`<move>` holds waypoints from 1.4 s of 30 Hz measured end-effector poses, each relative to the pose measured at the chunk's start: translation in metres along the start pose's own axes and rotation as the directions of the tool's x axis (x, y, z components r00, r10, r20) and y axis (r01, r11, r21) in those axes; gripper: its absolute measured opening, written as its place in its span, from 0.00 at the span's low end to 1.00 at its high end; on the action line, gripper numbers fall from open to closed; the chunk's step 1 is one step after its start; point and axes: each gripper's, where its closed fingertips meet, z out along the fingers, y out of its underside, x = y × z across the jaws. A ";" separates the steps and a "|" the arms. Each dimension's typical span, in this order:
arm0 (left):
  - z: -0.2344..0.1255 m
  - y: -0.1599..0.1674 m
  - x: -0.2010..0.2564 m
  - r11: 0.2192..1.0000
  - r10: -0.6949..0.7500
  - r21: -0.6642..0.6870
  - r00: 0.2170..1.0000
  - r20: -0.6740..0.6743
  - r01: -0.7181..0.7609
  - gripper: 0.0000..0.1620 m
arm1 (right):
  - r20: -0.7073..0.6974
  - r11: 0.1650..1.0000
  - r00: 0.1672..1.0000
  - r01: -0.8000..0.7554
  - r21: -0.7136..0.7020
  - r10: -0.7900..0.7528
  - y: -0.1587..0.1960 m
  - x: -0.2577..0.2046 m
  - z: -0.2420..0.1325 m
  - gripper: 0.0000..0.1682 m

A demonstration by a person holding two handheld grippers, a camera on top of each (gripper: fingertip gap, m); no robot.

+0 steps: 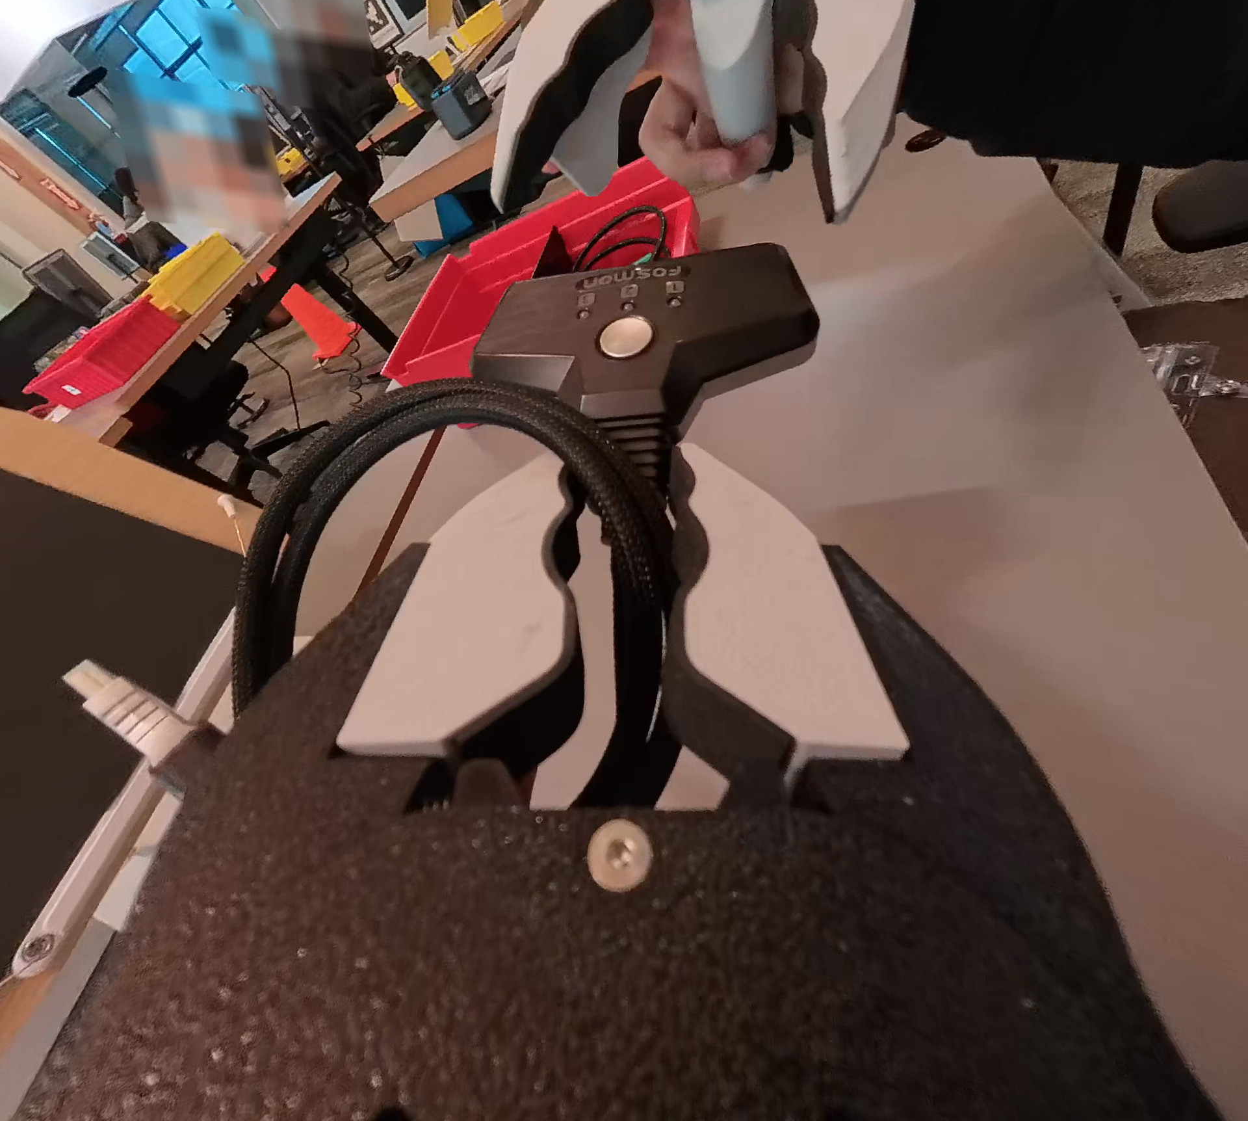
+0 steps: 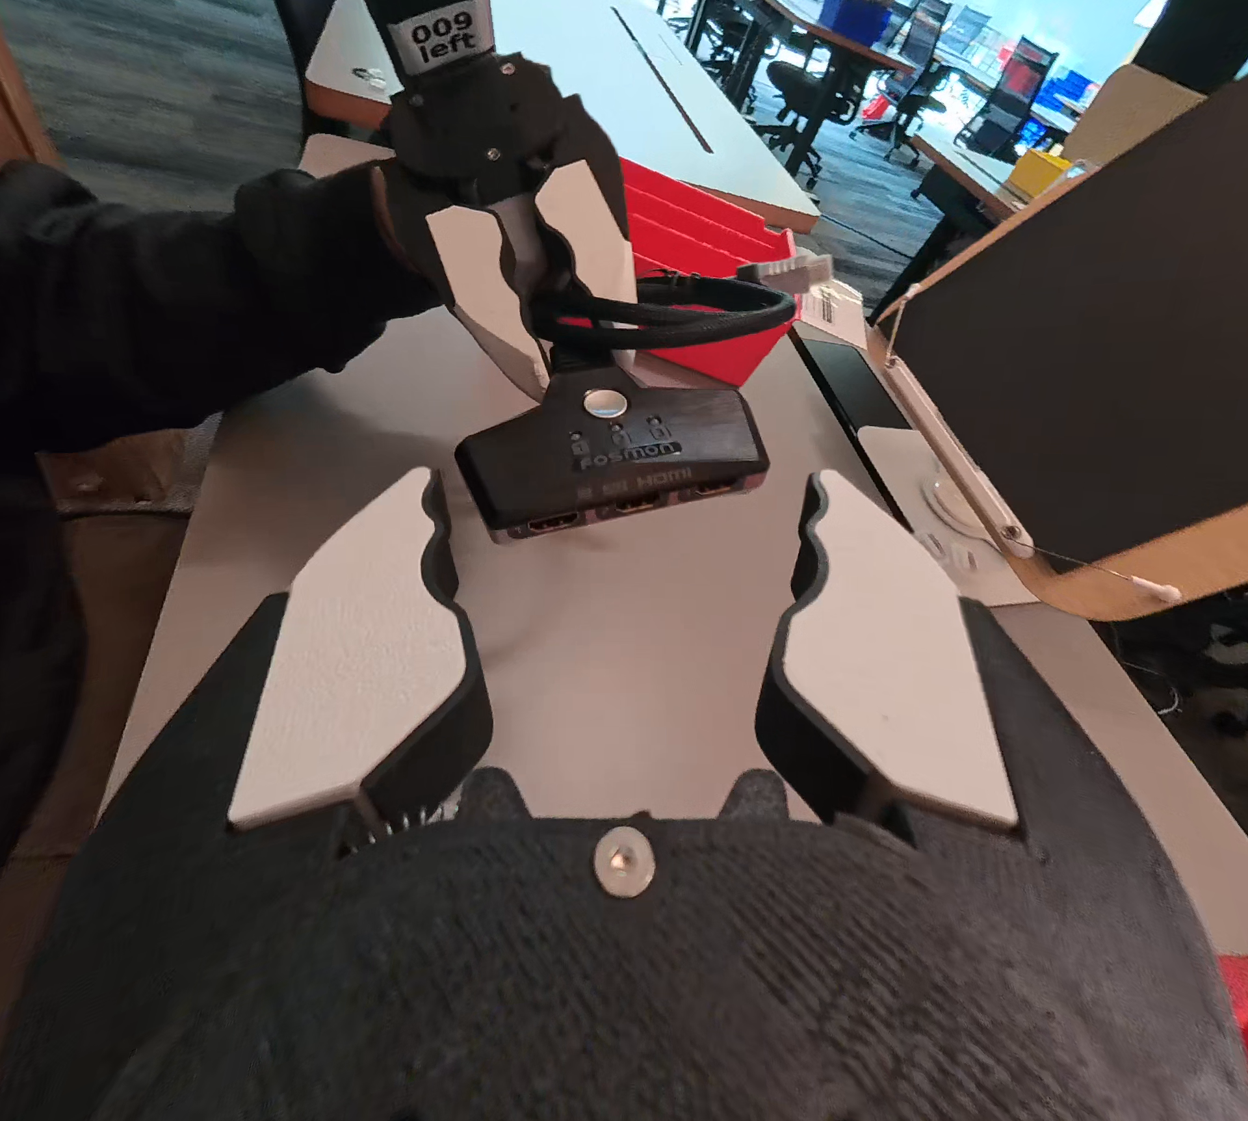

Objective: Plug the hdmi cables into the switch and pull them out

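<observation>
Over white table [image 2: 608, 649], switch [image 2: 611, 467] ports toward right gripper [image 2: 625, 521]

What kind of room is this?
Probably an open-plan office or lab workshop: long rows of desks with office chairs, coloured parts bins, and a white worktable holding an HDMI switch.

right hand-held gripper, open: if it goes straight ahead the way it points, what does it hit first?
Most likely the switch: its port face sits just past the right hand-held gripper, centred between the open fingers, all three ports empty. The left hand-held gripper holds it by its cable. Depth is uncertain.
</observation>
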 end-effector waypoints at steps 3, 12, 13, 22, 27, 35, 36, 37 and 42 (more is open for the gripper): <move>0.001 0.000 0.001 1.000 0.007 -0.010 1.000 0.001 -0.007 0.14 | -0.002 1.000 1.000 0.010 0.000 -0.010 -0.001 -0.004 0.003 0.60; 0.002 -0.001 -0.007 1.000 0.010 0.005 0.999 0.048 -0.011 0.14 | -0.070 0.901 0.912 -0.384 0.204 0.404 0.006 0.010 -0.004 0.63; 0.002 -0.002 -0.007 1.000 0.018 0.014 0.998 0.055 -0.019 0.14 | -0.019 0.839 0.861 -0.489 0.241 0.508 0.008 0.009 -0.004 0.62; 0.018 0.000 0.011 0.990 0.137 -0.031 0.991 -0.007 -0.137 0.14 | 0.417 0.323 0.312 -0.945 0.046 0.854 0.024 -0.010 0.008 0.42; 0.026 0.000 0.018 0.985 0.168 -0.043 0.985 -0.029 -0.169 0.14 | 0.386 0.369 0.336 -0.929 -0.012 0.859 0.030 -0.019 0.016 0.18; 0.027 0.008 0.016 0.965 0.235 -0.119 0.972 -0.014 -0.235 0.14 | 0.427 0.331 0.306 -0.943 0.016 0.851 0.037 -0.016 0.023 0.14; 0.026 0.008 0.016 0.961 0.247 -0.124 0.969 -0.012 -0.246 0.14 | 0.435 0.324 0.299 -0.946 0.018 0.849 0.036 -0.016 0.023 0.14; 0.026 0.008 0.016 0.960 0.251 -0.127 0.968 -0.006 -0.249 0.14 | 0.444 0.315 0.295 -0.949 0.028 0.846 0.035 -0.015 0.023 0.14; 0.026 0.007 0.015 0.960 0.253 -0.126 0.967 -0.003 -0.252 0.14 | 0.437 0.337 0.316 -0.941 0.031 0.842 0.034 -0.014 0.023 0.14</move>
